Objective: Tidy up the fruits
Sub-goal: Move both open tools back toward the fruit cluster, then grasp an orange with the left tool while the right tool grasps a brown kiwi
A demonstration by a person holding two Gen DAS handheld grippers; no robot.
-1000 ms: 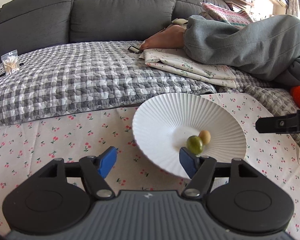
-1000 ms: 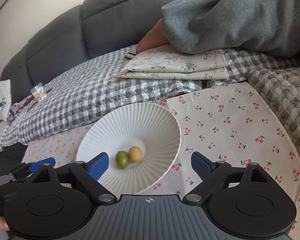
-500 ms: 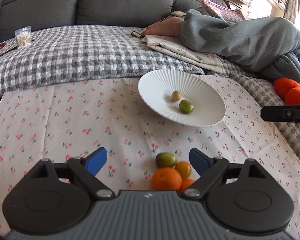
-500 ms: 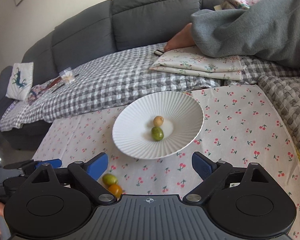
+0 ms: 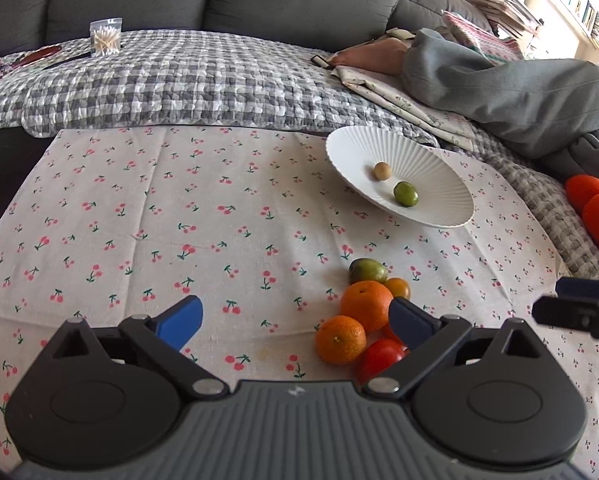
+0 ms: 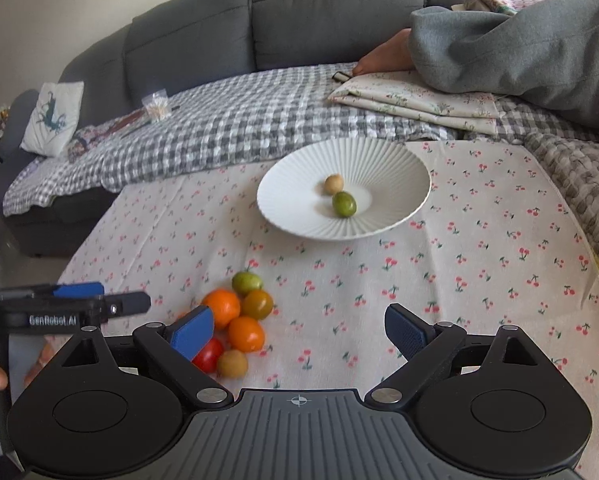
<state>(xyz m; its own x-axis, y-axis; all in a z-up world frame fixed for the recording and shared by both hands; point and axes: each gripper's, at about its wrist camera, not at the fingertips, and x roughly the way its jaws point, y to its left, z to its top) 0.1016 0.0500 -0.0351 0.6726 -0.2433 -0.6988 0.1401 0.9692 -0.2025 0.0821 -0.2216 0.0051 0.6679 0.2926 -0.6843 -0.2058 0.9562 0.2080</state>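
A white ribbed plate [image 5: 439, 160] [image 6: 387, 160] on the cherry-print cloth holds a green fruit [image 5: 405, 194] [image 6: 344, 204] and a small tan fruit [image 5: 382, 171] [image 6: 334, 183]. A loose pile of fruit lies nearer me: an orange [image 5: 366, 305] [image 6: 222, 306], a second orange [image 5: 340, 339], a green fruit [image 5: 367, 270] [image 6: 246, 282], a red tomato [image 5: 380, 357] [image 6: 207, 355] and several smaller ones. My left gripper [image 5: 295, 318] is open and empty, its right finger beside the pile. My right gripper [image 6: 299, 326] is open and empty, its left finger over the pile.
A grey checked quilt [image 5: 171, 84] and a sofa lie behind the cloth. A person in grey clothing [image 5: 511, 92] lies at the right on folded floral cloth. Two orange objects [image 5: 597, 208] sit at the right edge. A bag of cotton swabs [image 5: 105, 38] is far left.
Both grippers have pulled back and up from the plate. The pile of loose fruit has come into view near the fingers. The plate now lies farther away.
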